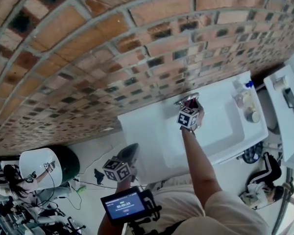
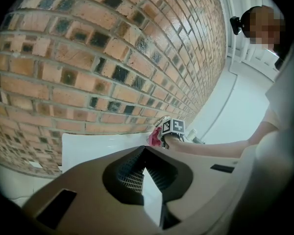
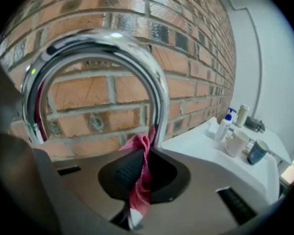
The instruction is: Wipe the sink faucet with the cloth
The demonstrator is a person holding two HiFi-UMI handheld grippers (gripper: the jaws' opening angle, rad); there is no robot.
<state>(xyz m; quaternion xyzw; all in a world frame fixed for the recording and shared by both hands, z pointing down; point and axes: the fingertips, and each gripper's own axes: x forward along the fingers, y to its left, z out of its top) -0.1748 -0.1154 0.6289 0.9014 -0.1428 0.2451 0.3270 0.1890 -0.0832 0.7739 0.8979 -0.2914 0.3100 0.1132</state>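
Note:
A chrome arched faucet (image 3: 137,48) rises from the back of the white sink (image 1: 152,131), against the brick wall. My right gripper (image 3: 142,155) is shut on a pink-red cloth (image 3: 138,187), which hangs between its jaws right at the foot of the faucet's arch. In the head view the right gripper (image 1: 191,109) reaches over the basin to the faucet (image 1: 182,101). My left gripper (image 1: 129,154) hovers off the sink's near left corner, its jaws shut on nothing. The left gripper view (image 2: 144,151) shows the cloth (image 2: 153,137) far ahead.
A pump bottle (image 3: 224,126), a white mug (image 3: 235,143) and a blue cup (image 3: 257,152) stand on the sink's right ledge. The brick wall (image 1: 112,48) runs close behind the faucet. A white round seat (image 1: 39,168) and cables lie on the floor at left.

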